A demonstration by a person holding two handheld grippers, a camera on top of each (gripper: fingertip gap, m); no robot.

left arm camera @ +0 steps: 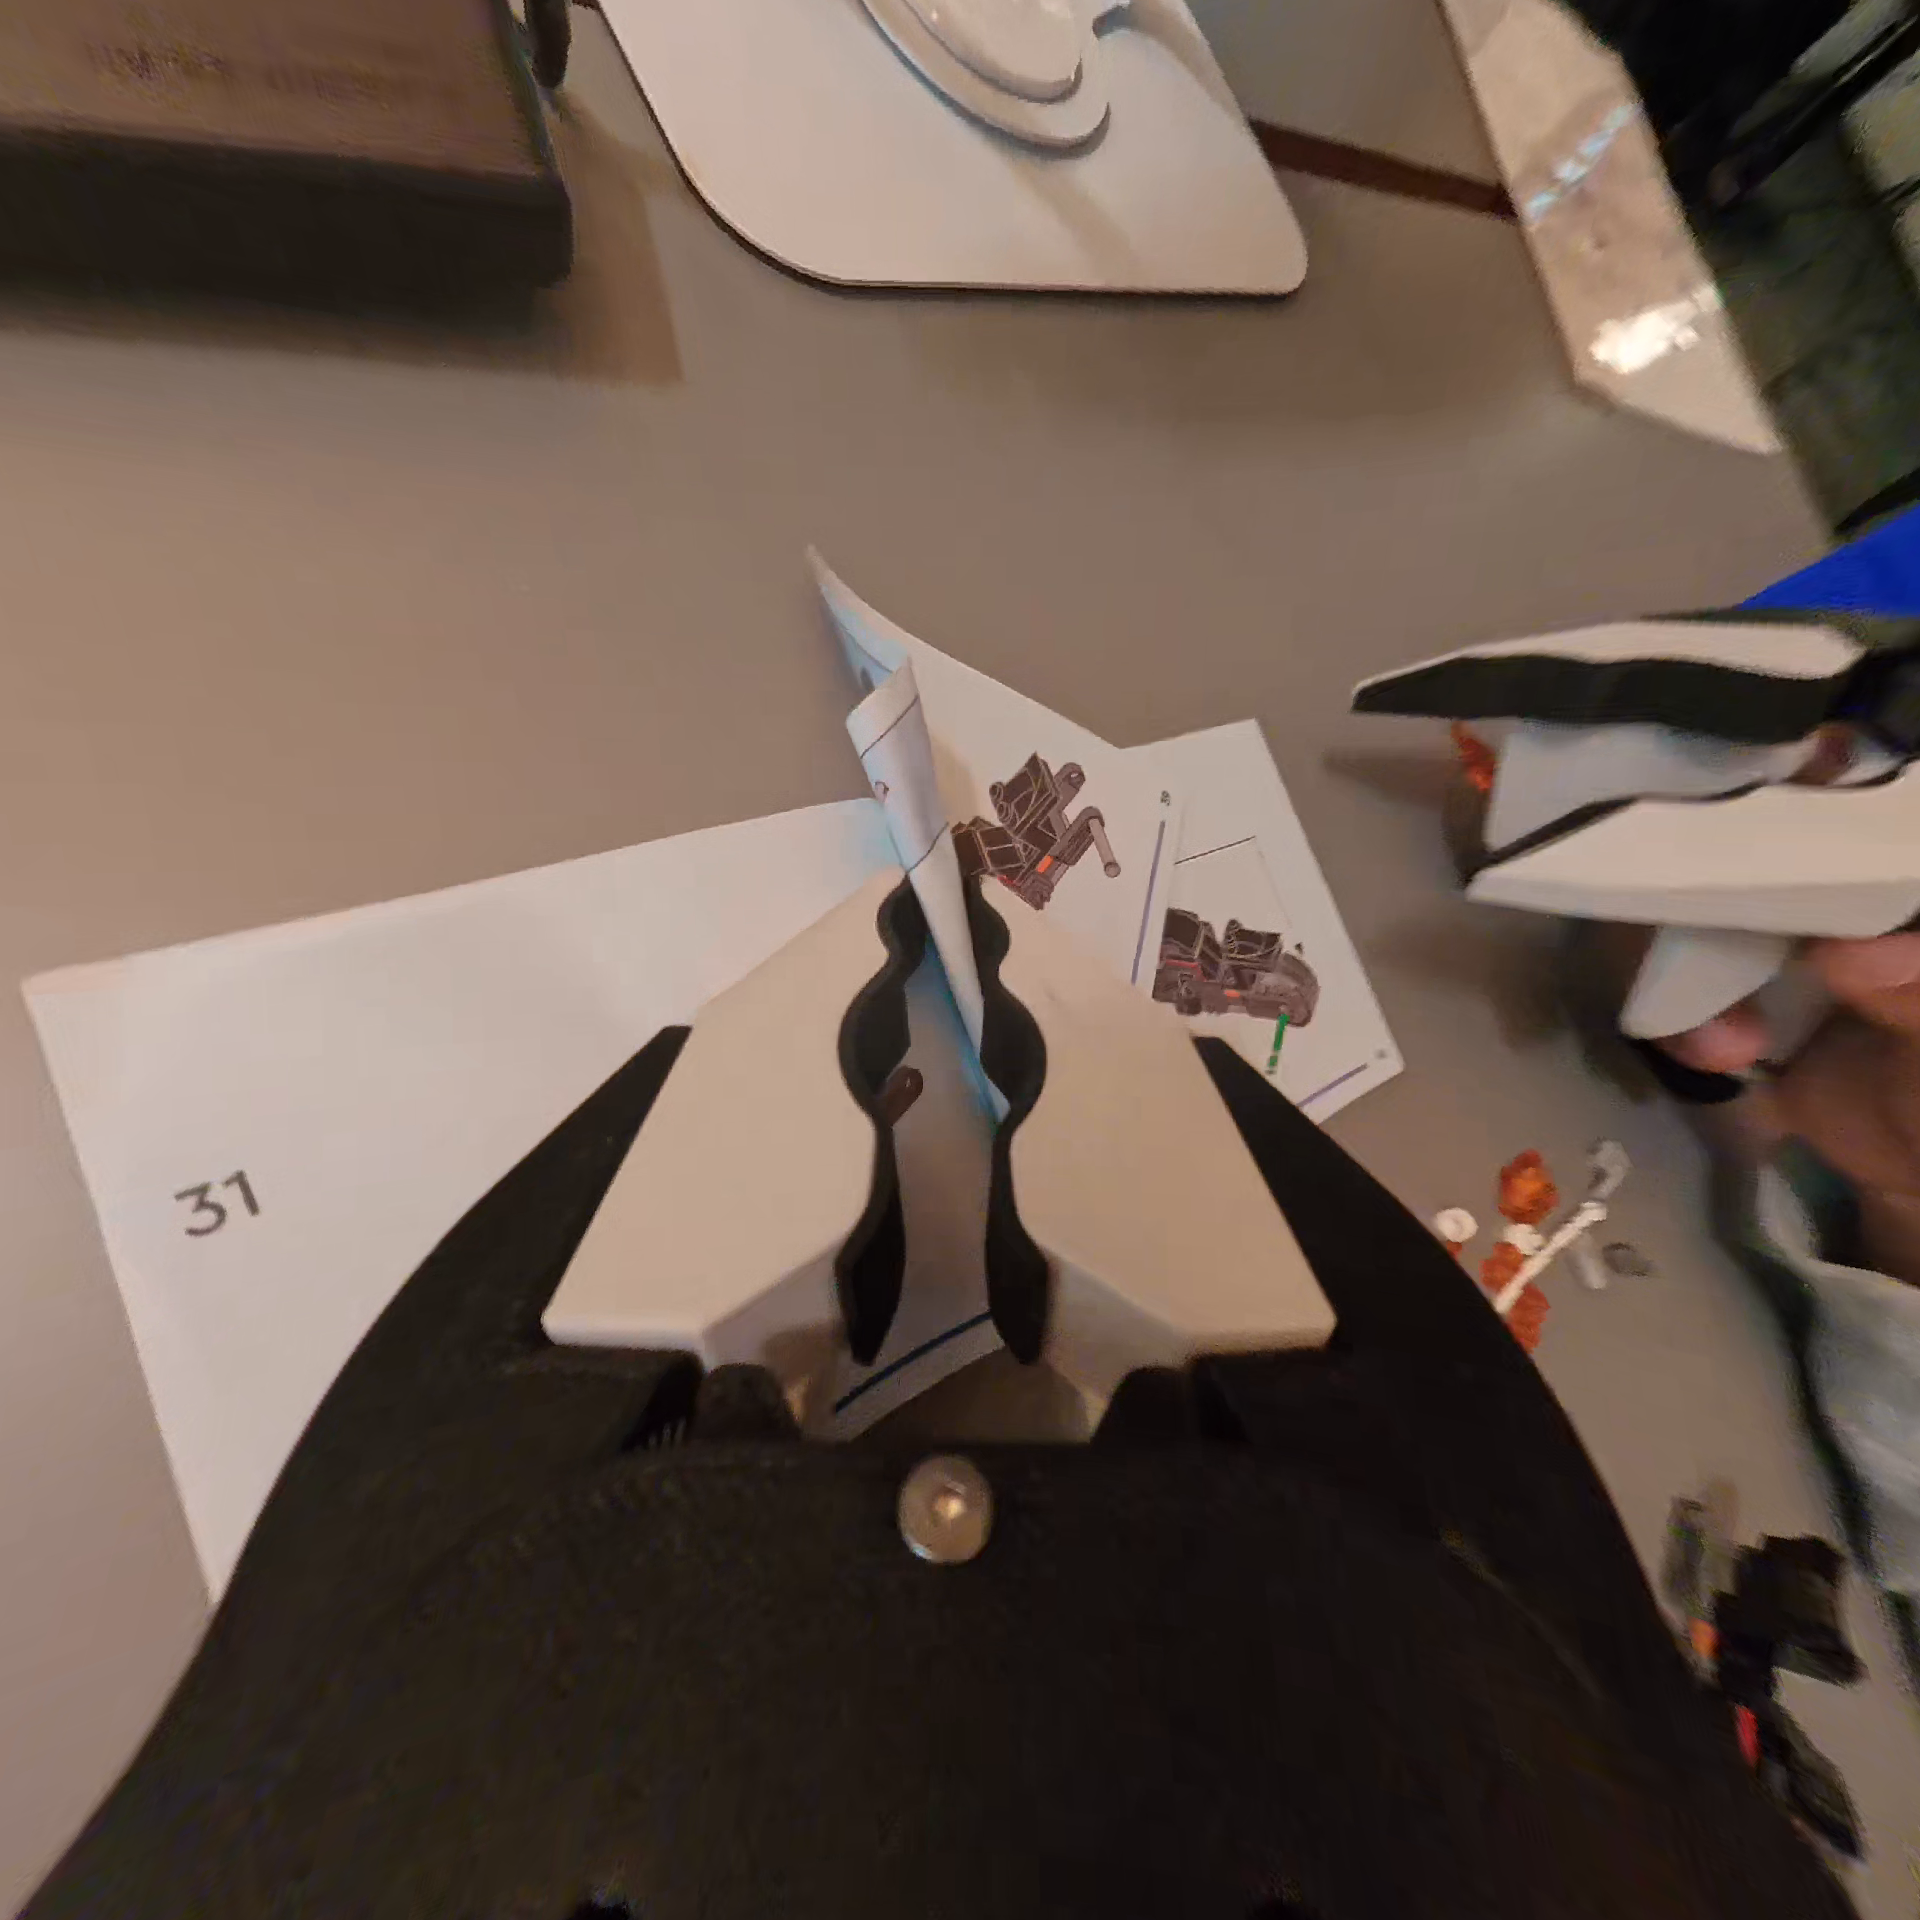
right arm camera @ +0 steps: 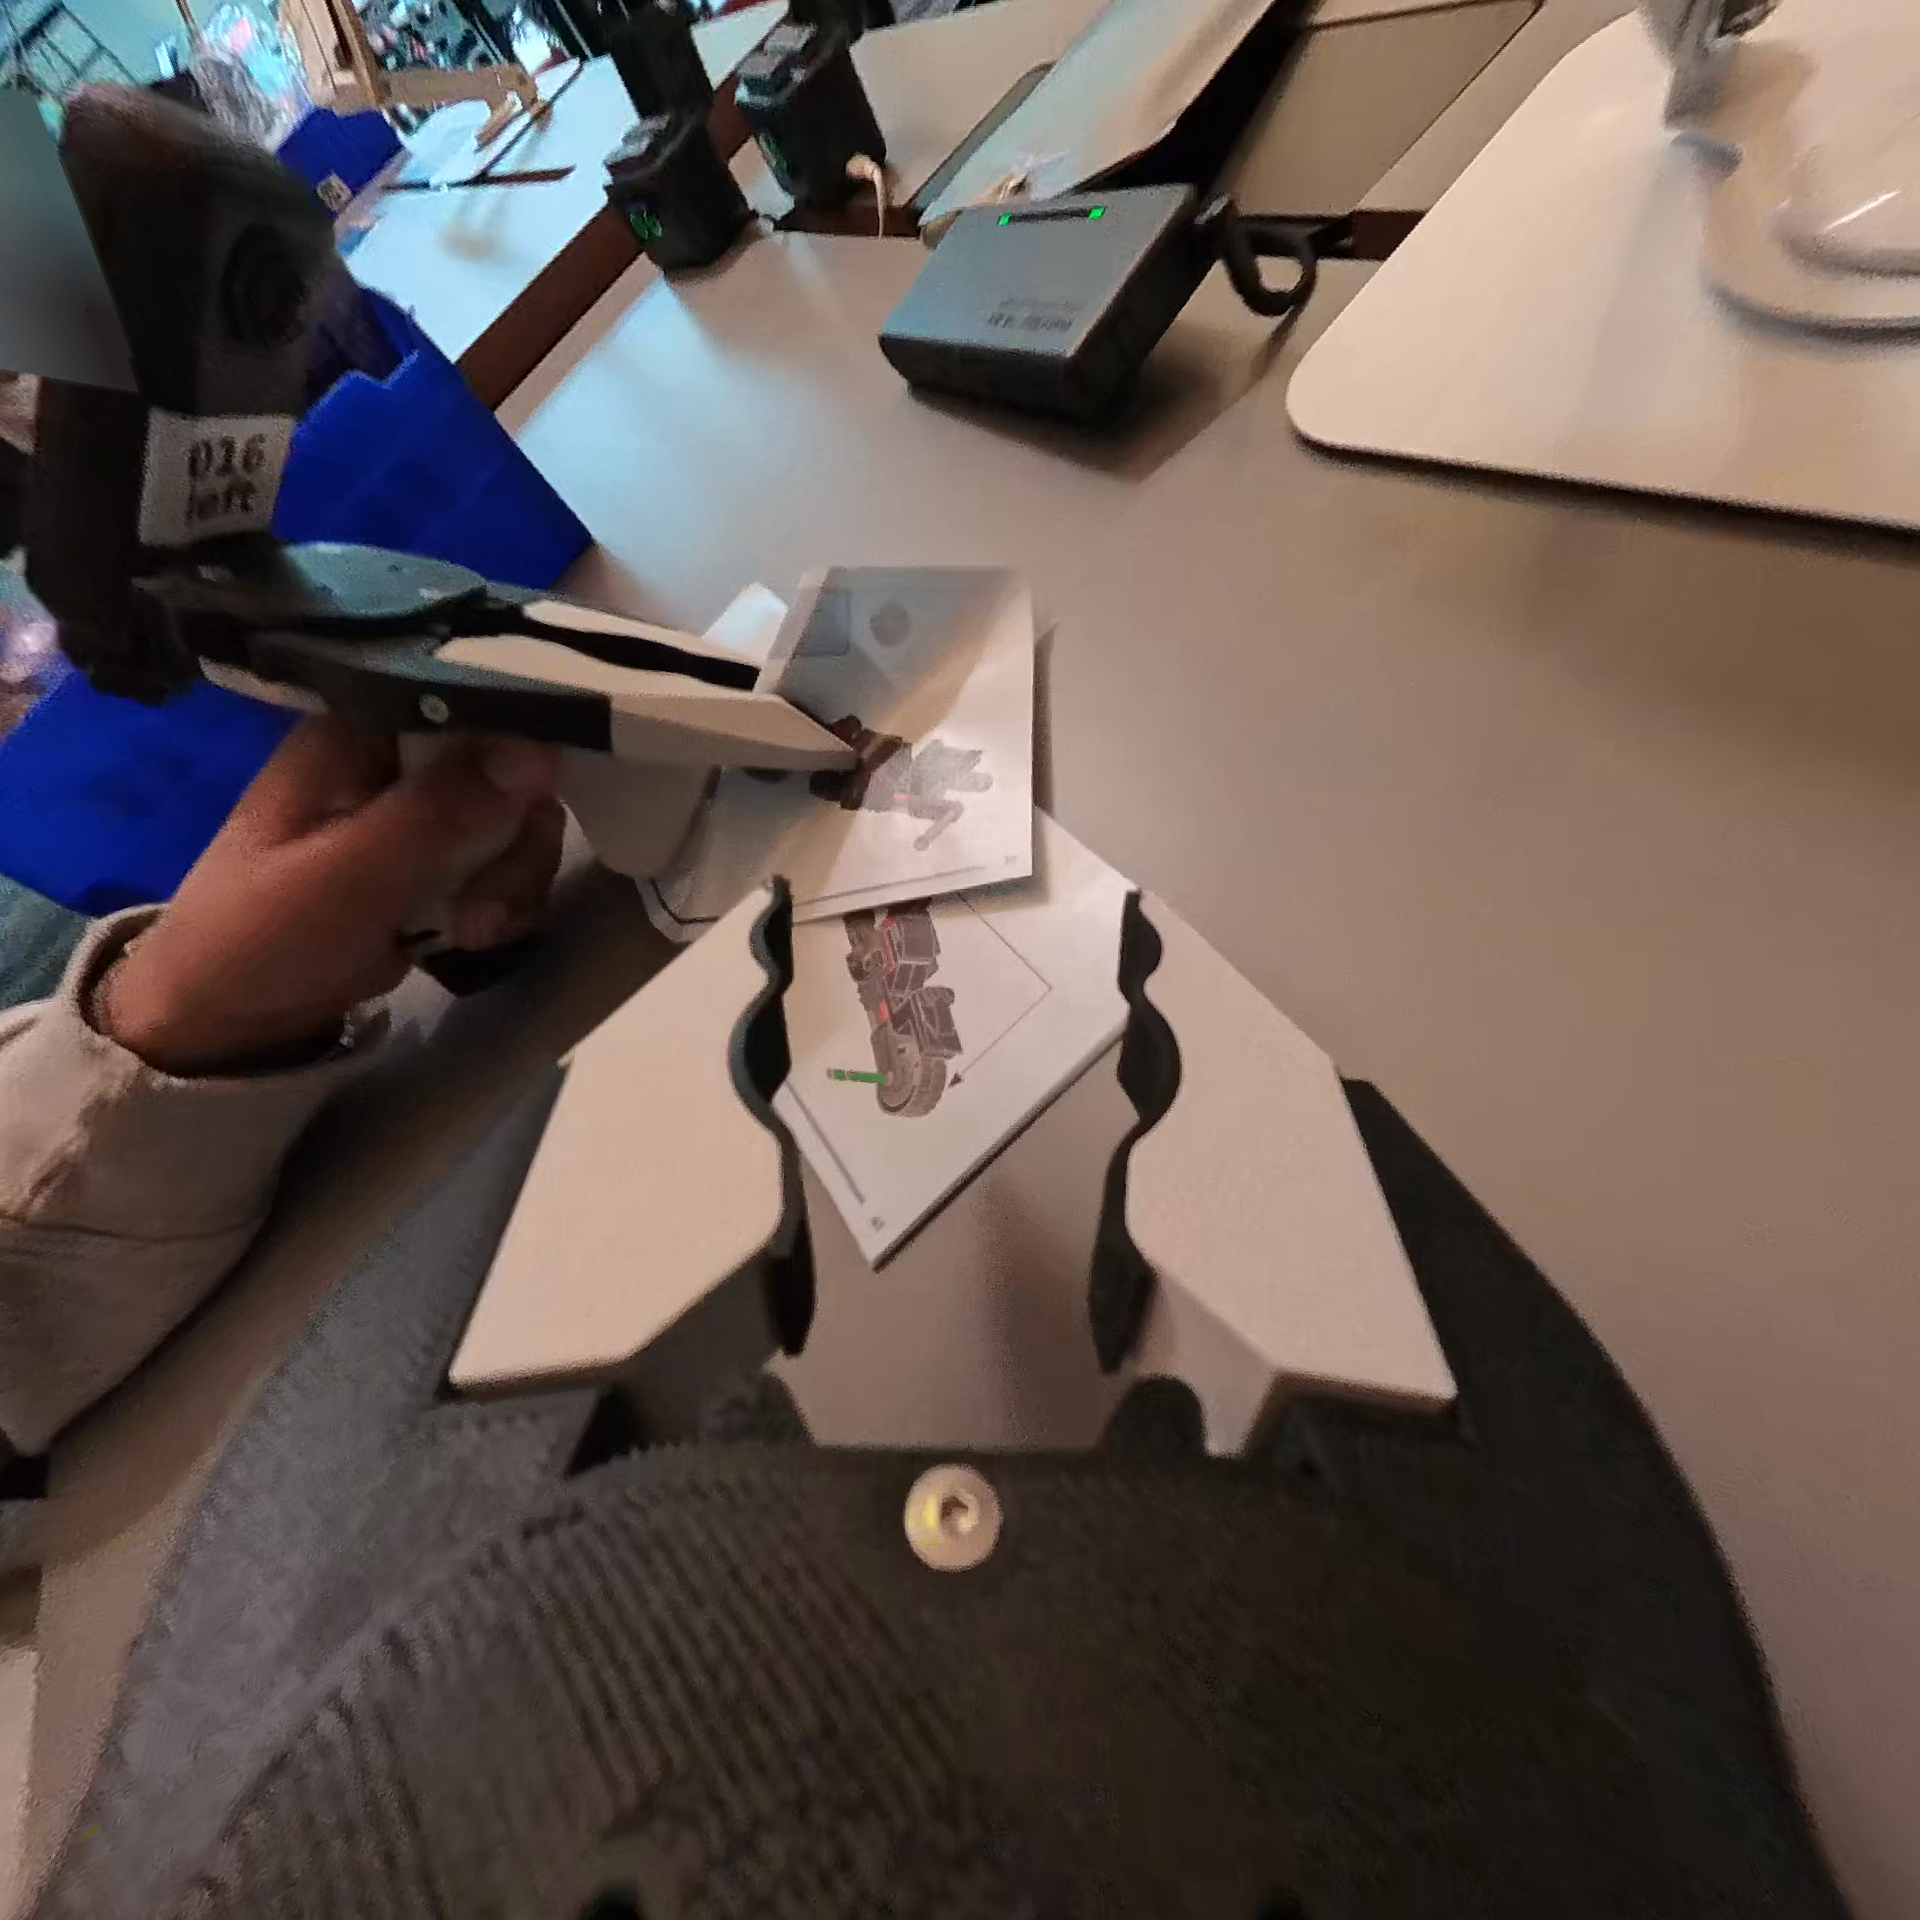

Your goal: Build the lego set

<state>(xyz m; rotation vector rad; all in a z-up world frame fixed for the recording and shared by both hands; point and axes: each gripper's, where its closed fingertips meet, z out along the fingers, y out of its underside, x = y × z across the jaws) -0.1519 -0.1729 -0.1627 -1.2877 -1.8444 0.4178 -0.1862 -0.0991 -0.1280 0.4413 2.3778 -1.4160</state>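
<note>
The open instruction booklet lies on the grey table. My left gripper is shut on one of its pages, which stands lifted and curled between the fingers. A small brown piece sits at the left pad. The right wrist view shows the left gripper from the side, pinching the lifted page. My right gripper is open and empty, hovering over the booklet's lower page. It also shows in the left wrist view, at the right. A blurred dark Lego build lies at the lower right.
Loose orange and white pieces lie right of the booklet. A white monitor stand base and a dark box stand at the back. A clear plastic bag is at the back right. Blue bins are on the left. Some 9 centimeters of space lies between my two pairs of fingers. Measured from the fingertips, the blurred dark Lego build is 20 centimeters or so from the right gripper and 25 centimeters from the left.
</note>
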